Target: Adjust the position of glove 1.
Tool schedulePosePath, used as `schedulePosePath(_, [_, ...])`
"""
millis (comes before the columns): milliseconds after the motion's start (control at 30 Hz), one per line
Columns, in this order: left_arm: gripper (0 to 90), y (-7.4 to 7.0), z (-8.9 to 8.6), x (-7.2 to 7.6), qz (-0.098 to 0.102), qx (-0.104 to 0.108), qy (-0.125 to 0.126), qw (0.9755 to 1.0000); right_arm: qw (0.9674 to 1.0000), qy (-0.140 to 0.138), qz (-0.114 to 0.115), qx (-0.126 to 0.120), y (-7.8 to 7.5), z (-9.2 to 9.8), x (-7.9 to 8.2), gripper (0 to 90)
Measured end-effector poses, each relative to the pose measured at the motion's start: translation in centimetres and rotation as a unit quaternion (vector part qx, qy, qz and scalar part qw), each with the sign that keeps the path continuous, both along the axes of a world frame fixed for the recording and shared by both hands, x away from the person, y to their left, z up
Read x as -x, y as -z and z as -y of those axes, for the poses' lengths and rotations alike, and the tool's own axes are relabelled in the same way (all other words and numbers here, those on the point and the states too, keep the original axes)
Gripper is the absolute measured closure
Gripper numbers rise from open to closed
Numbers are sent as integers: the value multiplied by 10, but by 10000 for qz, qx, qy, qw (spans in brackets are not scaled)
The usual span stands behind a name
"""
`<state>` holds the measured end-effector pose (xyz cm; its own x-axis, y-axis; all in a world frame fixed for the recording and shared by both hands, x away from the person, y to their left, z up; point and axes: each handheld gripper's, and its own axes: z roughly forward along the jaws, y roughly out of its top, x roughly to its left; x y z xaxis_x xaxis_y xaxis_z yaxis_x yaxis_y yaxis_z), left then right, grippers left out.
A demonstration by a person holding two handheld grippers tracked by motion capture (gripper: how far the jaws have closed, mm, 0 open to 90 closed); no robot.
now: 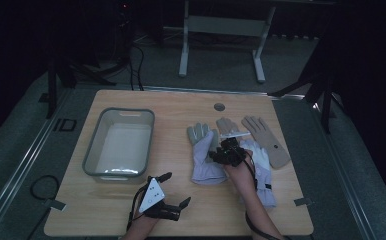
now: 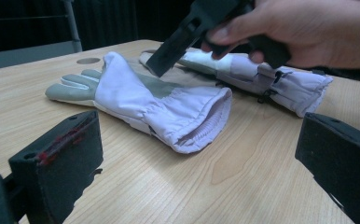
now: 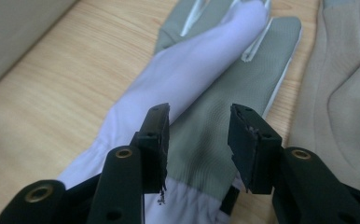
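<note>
While the right claw point(image 3: 199, 140) is hovering released over the lilac glove point(image 3: 201, 84), gloves are lying unsorted, bin point(image 1: 118, 145) waiting; left claw point(image 2: 192, 163) gaping idle.

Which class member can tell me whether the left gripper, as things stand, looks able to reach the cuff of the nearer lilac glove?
Probably yes. The left gripper is open, the cuff of the nearer lilac glove faces it, and bare table lies between. The right gripper hovers farther up it.
</note>
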<state>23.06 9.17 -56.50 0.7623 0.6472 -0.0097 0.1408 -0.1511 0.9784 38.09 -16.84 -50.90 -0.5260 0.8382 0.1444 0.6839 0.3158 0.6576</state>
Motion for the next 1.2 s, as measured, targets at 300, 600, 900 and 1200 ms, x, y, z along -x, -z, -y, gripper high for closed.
schedulePosePath(300, [7,0,0,0,-13,10,-10,10000,9988,-410,276,-30,-23,30,15,551])
schedulePosePath(600, [7,0,0,0,-6,0,-16,10000,9983,-433,343,162,-27,65,31,503])
schedulePosePath(900, [7,0,0,0,-2,1,-21,10000,9977,-373,434,369,-31,105,46,469])
schedulePosePath(1200, [7,0,0,0,-8,5,-33,10000,9982,-332,247,430,-17,144,57,473])
